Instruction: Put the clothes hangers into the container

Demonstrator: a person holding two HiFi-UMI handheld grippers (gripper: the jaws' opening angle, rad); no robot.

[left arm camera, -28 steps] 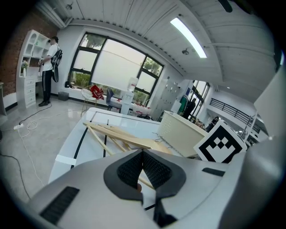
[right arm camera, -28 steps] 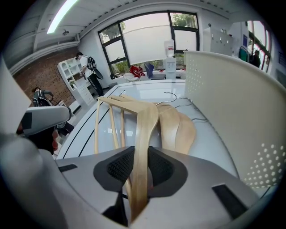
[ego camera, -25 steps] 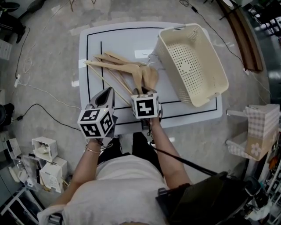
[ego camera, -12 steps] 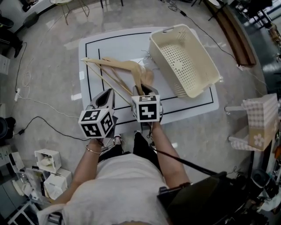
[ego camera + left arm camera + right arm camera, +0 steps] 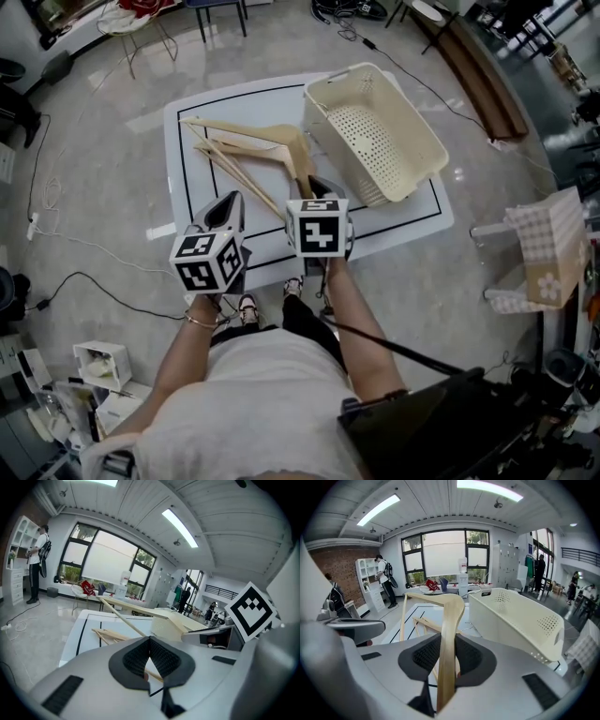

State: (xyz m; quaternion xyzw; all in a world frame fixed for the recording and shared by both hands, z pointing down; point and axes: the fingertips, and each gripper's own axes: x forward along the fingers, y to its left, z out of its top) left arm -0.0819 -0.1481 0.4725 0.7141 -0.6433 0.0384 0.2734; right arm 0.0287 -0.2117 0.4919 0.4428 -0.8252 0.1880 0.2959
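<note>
My right gripper (image 5: 317, 186) is shut on a pale wooden hanger (image 5: 281, 139) and holds it up off the white table (image 5: 178, 187). In the right gripper view, one arm of this hanger (image 5: 449, 620) runs straight up between the pads of the right gripper (image 5: 446, 643). More wooden hangers (image 5: 230, 157) lie on the table behind it. The cream perforated basket (image 5: 375, 127) sits tilted at the table's right, just right of the held hanger; it also shows as the basket (image 5: 520, 616) in the right gripper view. My left gripper (image 5: 225, 202) hovers at the table's front, its jaw tips meeting with nothing between them (image 5: 150, 640).
A black line (image 5: 185, 159) frames the tabletop. Cables (image 5: 56, 234) trail over the floor at the left, and small boxes (image 5: 98, 361) stand at the lower left. A chequered bag (image 5: 548, 258) hangs on a rack at the right. A person (image 5: 36, 559) stands far off by shelves.
My right gripper has lifted one hanger clear of the pile on the table. The left gripper has hardly moved, and the view has drawn back from the table.
</note>
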